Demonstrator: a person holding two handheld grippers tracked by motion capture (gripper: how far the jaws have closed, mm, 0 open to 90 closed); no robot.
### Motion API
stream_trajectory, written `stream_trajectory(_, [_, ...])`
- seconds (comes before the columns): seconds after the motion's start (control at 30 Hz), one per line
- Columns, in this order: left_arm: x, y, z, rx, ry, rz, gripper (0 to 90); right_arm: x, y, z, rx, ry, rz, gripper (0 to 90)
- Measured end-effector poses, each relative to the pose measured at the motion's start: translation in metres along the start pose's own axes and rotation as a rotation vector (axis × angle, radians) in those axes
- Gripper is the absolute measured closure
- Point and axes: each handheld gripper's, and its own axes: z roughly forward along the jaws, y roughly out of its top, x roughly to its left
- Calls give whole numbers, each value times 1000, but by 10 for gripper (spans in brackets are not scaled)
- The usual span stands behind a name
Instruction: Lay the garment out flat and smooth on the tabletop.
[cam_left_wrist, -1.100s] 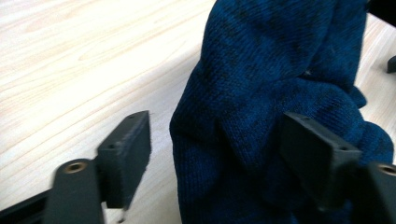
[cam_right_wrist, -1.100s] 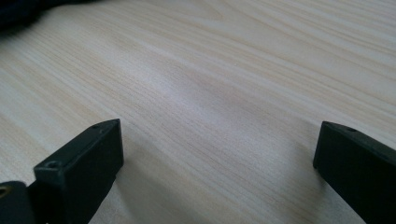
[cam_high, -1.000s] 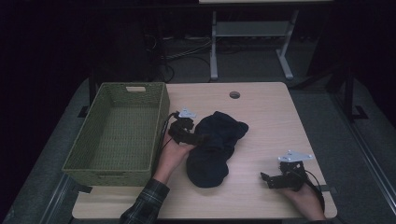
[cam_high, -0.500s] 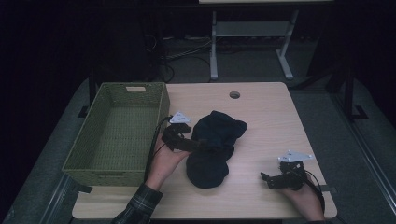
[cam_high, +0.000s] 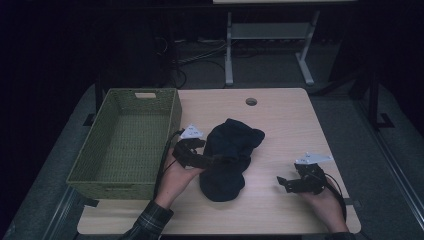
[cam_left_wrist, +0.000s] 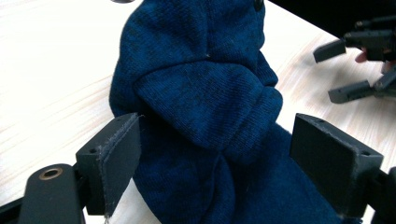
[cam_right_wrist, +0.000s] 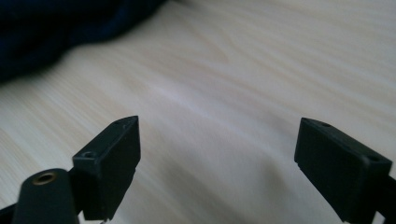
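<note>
The left hand-held gripper (cam_left_wrist: 212, 154) has pushed in from the basket (cam_high: 125, 142) side; its released jaws now straddle the blue sweater (cam_left_wrist: 205, 107), mid-worktop, ready to clamp. The right hand-held gripper (cam_right_wrist: 219, 163), released, waits beside the sweater.

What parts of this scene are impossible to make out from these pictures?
- What kind of garment the dark blue cloth is: bunched up in the high view, cut off by the edges in the left gripper view.
- The table under the cloth: covered by it.
- The woven basket, near inner wall: hidden by its own rim in the high view.
- Room behind the table: too dark.
</note>
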Motion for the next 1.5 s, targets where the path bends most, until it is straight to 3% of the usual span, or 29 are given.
stream_trajectory(0.23, [-3,1,0,-2,-11,6,155,-3,40,1,-60,80,-30,263])
stream_trajectory(0.4, [-3,2,-1,-8,-5,5,155,-8,66,3,-93,96,-71,338])
stream_trajectory(0.57, [-4,2,-2,-10,-2,8,155,-8,91,8,-109,121,-108,349])
stream_trajectory(0.77, [-9,3,-3,-9,-16,16,155,-10,111,15,-119,141,-142,346])
stream_trajectory(1.0, [-13,3,-2,-7,-28,20,155,-13,125,30,-117,193,-143,383])
stream_trajectory(1.07, [-13,3,-2,-7,-30,23,155,-13,127,36,-93,190,-151,438])
stream_trajectory(1.2, [-14,3,-2,-7,-29,24,155,-10,131,42,-96,198,-176,672])
stream_trajectory(1.27, [-14,4,-3,-10,-28,23,155,-8,136,42,-101,204,-181,747])
stream_trajectory(1.5, [-14,4,-3,-12,-31,23,155,0,165,43,-104,165,-201,766])
